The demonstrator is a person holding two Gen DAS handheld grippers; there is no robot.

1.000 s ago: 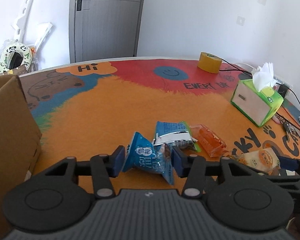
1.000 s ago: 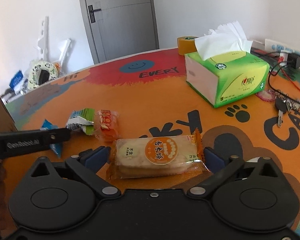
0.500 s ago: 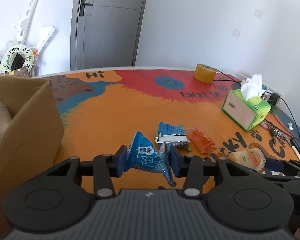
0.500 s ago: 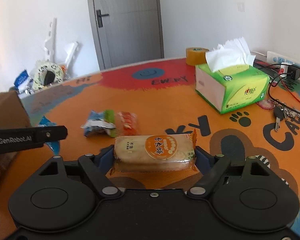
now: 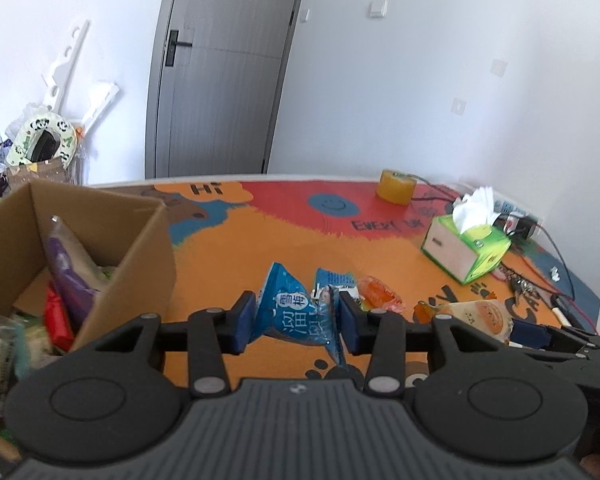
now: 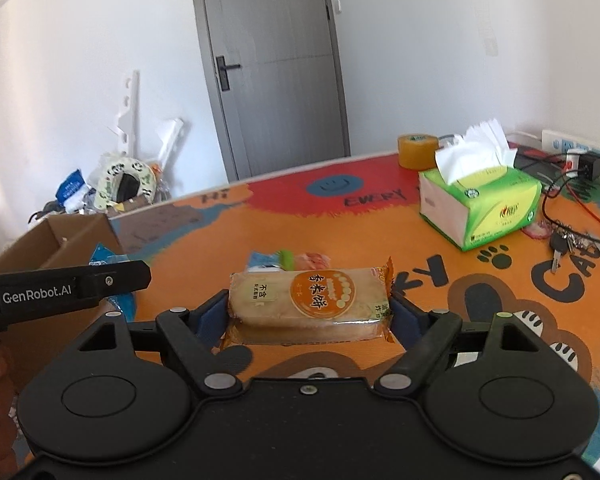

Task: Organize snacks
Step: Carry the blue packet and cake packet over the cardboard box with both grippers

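We hold one snack in each gripper. The left gripper [image 5: 296, 316] is clamped on a blue packet [image 5: 296, 312], its pads pressing the crumpled middle of the foil. The right gripper [image 6: 310, 312] is clamped on a long cake pack [image 6: 310, 300], gripped end to end across its length. Both snacks hang clear of the table [image 5: 240, 264].

The box [image 5: 140, 248] stands at the left of the table, open at the top, with several packs already inside. Two loose snacks remain on the table: a blue-green packet [image 5: 334, 280] and an orange packet [image 5: 378, 294], just beside each other.

The step in hand is, by our reading, the carry to the box.

1. We bring the left gripper over the near wall of the box before we release. The packet tail hangs below the pads and could catch on the rim.
2. We release only above a free part of the box floor.
3. We keep the cake pack level. A grip on its ends allows it to sag or twist.
4. We enter the box one gripper at a time, since the opening looks narrow for both.
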